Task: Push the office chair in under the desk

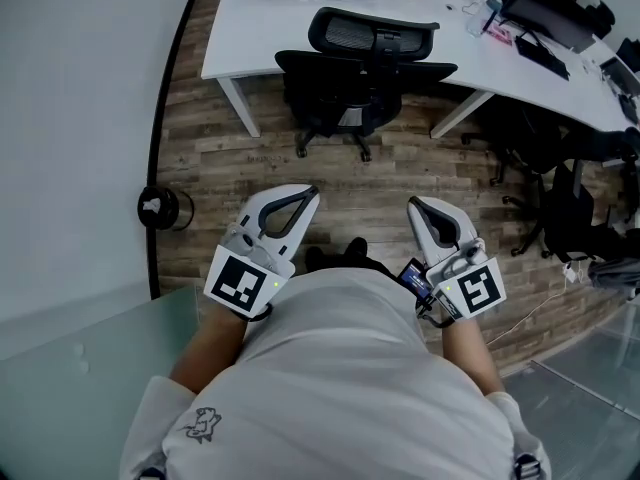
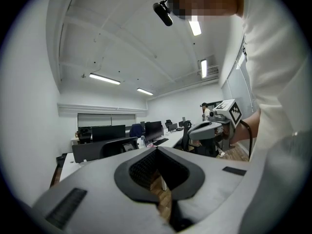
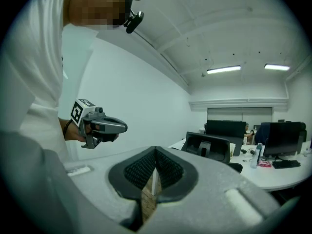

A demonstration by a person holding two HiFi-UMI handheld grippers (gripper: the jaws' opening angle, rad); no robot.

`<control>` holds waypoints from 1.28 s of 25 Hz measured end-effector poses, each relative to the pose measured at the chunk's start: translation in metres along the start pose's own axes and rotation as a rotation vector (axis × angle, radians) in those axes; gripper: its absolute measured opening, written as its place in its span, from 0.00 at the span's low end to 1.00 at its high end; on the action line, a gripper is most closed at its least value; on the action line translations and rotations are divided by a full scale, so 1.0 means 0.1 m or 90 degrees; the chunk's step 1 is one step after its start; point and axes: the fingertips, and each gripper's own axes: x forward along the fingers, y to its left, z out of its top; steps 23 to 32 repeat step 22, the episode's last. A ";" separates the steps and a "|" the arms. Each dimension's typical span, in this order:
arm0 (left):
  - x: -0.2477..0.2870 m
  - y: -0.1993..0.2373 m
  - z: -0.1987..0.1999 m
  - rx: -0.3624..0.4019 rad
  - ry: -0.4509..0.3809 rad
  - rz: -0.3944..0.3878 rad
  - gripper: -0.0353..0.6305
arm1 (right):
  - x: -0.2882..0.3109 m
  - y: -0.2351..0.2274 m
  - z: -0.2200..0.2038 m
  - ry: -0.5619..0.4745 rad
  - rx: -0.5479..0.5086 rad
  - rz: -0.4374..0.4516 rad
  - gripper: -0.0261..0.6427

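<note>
A black office chair (image 1: 368,66) with a mesh headrest stands at the white desk (image 1: 238,30), its seat partly under the desktop and its back toward me. Both grippers hang in front of my body, well short of the chair, with bare wooden floor between. My left gripper (image 1: 312,194) is shut and holds nothing. My right gripper (image 1: 414,205) is shut and empty too. In the left gripper view the shut jaws (image 2: 156,150) point toward the chair back (image 2: 113,149). In the right gripper view the jaws (image 3: 156,150) point left of the headrest (image 3: 207,147).
A round black bin (image 1: 160,208) stands by the curved white wall at left. More black chairs (image 1: 560,203) crowd the right side under the desk. Monitors and small items lie on the desktop (image 1: 545,28). A white cable (image 1: 530,313) runs across the floor at right.
</note>
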 end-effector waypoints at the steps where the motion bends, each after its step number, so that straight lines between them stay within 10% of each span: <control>1: 0.00 -0.02 -0.01 0.003 0.001 -0.004 0.05 | -0.01 0.02 -0.02 0.001 0.000 0.001 0.04; 32: -0.02 -0.05 -0.02 -0.033 -0.007 -0.010 0.05 | -0.06 0.01 -0.06 0.008 0.002 0.007 0.04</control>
